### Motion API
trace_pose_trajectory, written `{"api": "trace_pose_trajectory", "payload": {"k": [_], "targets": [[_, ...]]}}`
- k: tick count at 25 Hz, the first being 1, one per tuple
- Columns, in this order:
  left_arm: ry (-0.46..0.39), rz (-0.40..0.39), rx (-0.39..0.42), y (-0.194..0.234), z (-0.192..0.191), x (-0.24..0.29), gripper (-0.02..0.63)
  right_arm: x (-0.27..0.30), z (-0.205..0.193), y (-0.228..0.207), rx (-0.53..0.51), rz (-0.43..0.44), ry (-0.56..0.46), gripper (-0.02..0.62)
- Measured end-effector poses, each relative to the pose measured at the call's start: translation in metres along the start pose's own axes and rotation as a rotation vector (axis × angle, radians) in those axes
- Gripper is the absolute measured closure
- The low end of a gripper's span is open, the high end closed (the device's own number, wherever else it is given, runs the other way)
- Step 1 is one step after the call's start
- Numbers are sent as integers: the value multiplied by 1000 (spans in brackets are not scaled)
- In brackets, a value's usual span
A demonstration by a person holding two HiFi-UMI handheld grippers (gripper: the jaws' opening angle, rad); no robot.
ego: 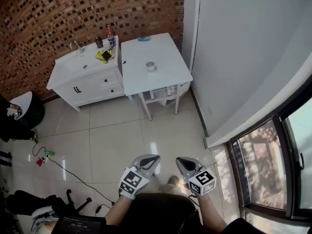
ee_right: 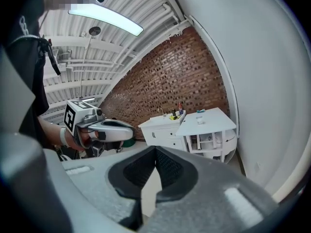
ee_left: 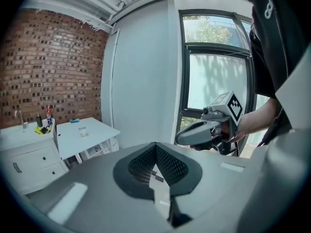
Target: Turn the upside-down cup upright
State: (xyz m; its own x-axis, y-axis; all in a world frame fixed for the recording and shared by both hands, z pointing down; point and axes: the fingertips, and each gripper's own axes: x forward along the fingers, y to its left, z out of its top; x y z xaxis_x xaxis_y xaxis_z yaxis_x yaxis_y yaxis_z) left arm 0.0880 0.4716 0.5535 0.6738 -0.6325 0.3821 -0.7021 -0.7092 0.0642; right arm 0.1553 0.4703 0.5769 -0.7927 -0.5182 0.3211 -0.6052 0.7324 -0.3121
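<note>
A small pale cup [ego: 150, 66] stands alone on the white table [ego: 165, 48] far across the room; it is too small to tell which way up it is. The left gripper view shows the cup [ee_left: 82, 130] at the left, and the right gripper view shows the cup [ee_right: 199, 120] on the same table. Both grippers are held low over the tiled floor, far from the table. My left gripper [ego: 152, 158] is shut and holds nothing. My right gripper [ego: 181, 161] has its jaws together, also with nothing in them.
A white sink cabinet [ego: 83, 79] with bottles and a yellow cloth adjoins the table's left side. A blue item [ego: 144, 38] lies at the table's far edge. A cable [ego: 73, 172] crosses the floor at left. A grey wall [ego: 243, 57] and a window [ego: 273, 165] bound the right.
</note>
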Motion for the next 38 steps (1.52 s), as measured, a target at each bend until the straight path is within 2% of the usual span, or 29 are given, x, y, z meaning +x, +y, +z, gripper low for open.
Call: {"api": "trace_pose_trajectory", "payload": {"k": [10, 16, 22, 27, 38], "targets": [[-10, -11, 25, 13, -7, -24, 591, 13, 11, 20, -26, -28, -23, 603], [-28, 9, 0, 40, -15, -57, 591, 46, 18, 64, -55, 5, -12, 601], [-37, 20, -26, 49, -22, -81, 591, 57, 20, 101, -85, 40, 15, 601], [-39, 15, -9, 64, -19, -87, 591, 70, 29, 107, -106, 35, 3, 601], [-48, 22, -20, 69, -32, -104, 591, 80, 20, 117, -111, 27, 8, 603]]}}
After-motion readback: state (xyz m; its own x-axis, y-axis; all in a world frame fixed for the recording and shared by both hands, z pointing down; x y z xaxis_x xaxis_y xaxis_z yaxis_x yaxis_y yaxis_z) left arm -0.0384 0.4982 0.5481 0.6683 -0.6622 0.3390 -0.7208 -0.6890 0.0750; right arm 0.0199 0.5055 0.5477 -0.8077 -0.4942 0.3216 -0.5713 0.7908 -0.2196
